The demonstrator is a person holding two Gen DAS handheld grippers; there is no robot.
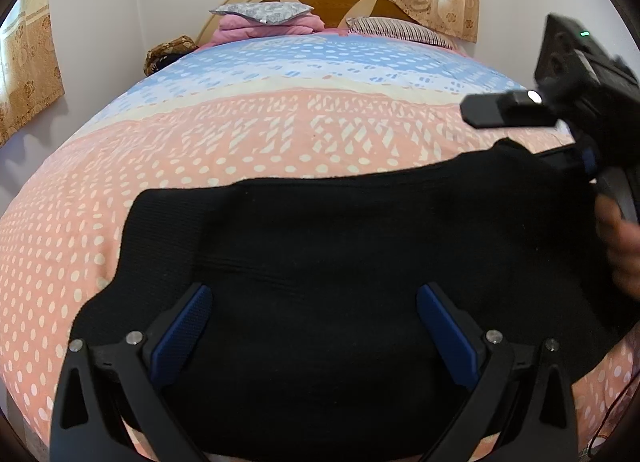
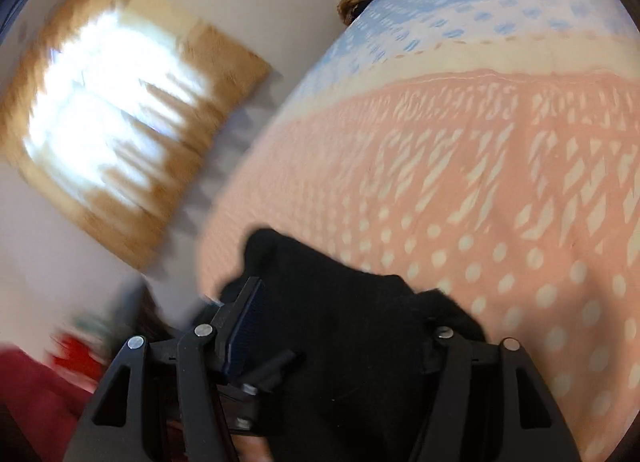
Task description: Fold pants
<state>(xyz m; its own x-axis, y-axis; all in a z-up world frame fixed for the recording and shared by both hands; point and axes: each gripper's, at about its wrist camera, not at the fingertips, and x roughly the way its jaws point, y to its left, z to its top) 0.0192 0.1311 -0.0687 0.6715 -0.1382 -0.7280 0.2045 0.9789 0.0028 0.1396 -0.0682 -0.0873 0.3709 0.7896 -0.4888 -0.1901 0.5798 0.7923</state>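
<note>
Pants (image 1: pixel 320 262) cover bedspread (image 1: pixel 200 150); pillows (image 1: pixel 262 12) lie well apart.

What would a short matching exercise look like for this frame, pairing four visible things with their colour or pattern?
Things:
1. pants
2. gripper pads
3. bedspread
4. folded blanket by the headboard

Colours or patterns:
A. pink
B. black
C. peach with white dots, blue band farther up
D. dark blue

Pairs: 1-B, 2-D, 3-C, 4-A
</note>
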